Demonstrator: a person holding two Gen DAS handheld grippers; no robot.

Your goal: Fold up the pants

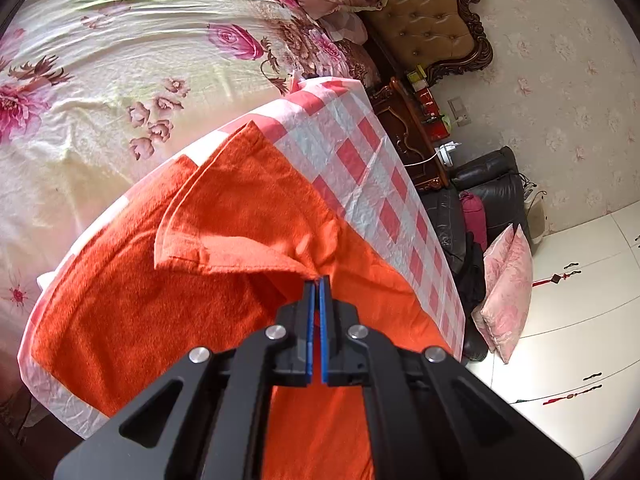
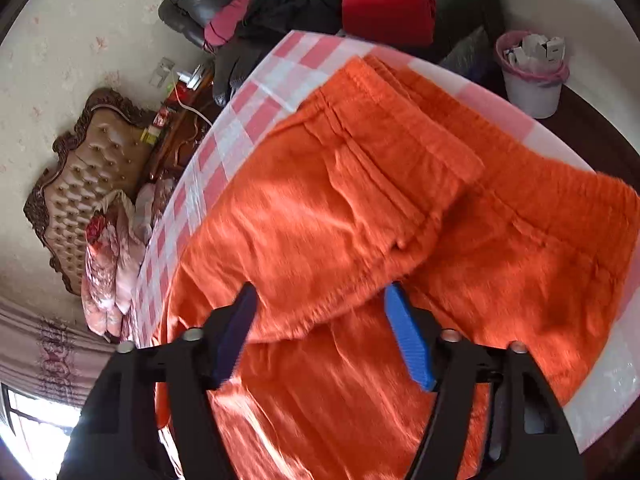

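Note:
Orange pants [image 1: 240, 208] lie spread over a table with a pink-and-white checked cloth [image 1: 360, 140]. A pant leg is folded back over the rest, its hem running toward my left gripper [image 1: 319, 279]. That gripper is shut, its blue pads pinching a corner of the folded fabric. In the right wrist view the pants [image 2: 340, 208] show the waistband end doubled over the lower layer. My right gripper [image 2: 320, 298] hovers open just above the folded edge, with the cloth lying beneath the gap and neither blue pad [image 2: 408, 336] pressing on it.
A bed with a floral sheet [image 1: 120, 60] lies beyond the table, a tufted headboard [image 1: 432, 20] and carved nightstand [image 1: 408, 132] beside it. A black chair piled with clothes [image 2: 300, 4] and a lined waste bin [image 2: 532, 76] stand past the table's far edge.

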